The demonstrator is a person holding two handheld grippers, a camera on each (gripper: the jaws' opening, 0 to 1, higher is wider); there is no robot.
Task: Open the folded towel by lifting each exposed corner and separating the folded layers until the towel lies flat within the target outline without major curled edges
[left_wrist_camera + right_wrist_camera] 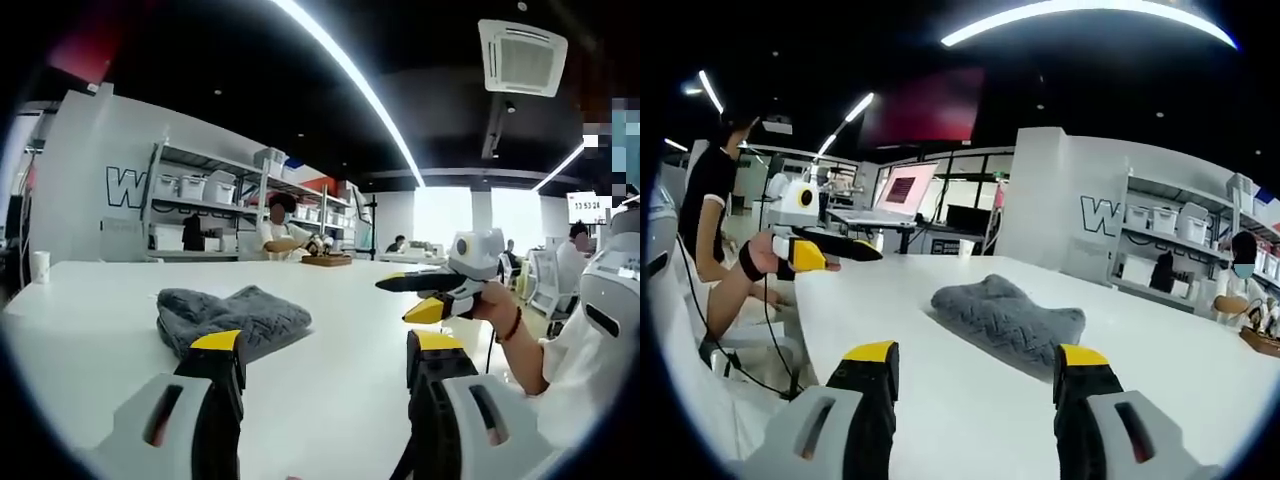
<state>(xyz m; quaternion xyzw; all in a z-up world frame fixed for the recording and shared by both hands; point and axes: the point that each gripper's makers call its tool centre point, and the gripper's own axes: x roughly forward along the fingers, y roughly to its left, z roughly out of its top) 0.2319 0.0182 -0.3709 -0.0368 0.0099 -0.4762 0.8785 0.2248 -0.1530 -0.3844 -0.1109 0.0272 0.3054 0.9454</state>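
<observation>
Still folded, the grey towel (235, 318) sits in a soft heap on the white bench (100, 300), away from the bench's edges and untouched by either tool. No target outline can be made out on the surface around it.

Seen along its own jaws, the left hand-held gripper (325, 345) hangs just short of the towel with its yellow-tipped jaws spread wide and nothing between them. The right hand-held gripper (975, 360) is likewise spread wide and empty, facing the heap from the opposite side. That stance reads as a start position: both tools are open and aimed at the cloth so that each can take an exposed corner, and by this judgement no layer has yet been lifted. The towel's nearest fold, in the right gripper view, faces the jaws as a rounded, knitted edge; which corner is free cannot be told from here.

Each tool also appears in the other's view, held out over the bench edge by a hand (495, 305), with jaws that look parted.

The bench is a broad, bare white top with a paper cup (40, 265) near its far edge. Beyond it lies an open workshop: metal shelving (210, 205) stacked with white bins, a seated person (280, 232) working at another table, a person (715, 200) in dark clothes, long ceiling light strips (350, 85) and a ceiling air unit (522, 55).
</observation>
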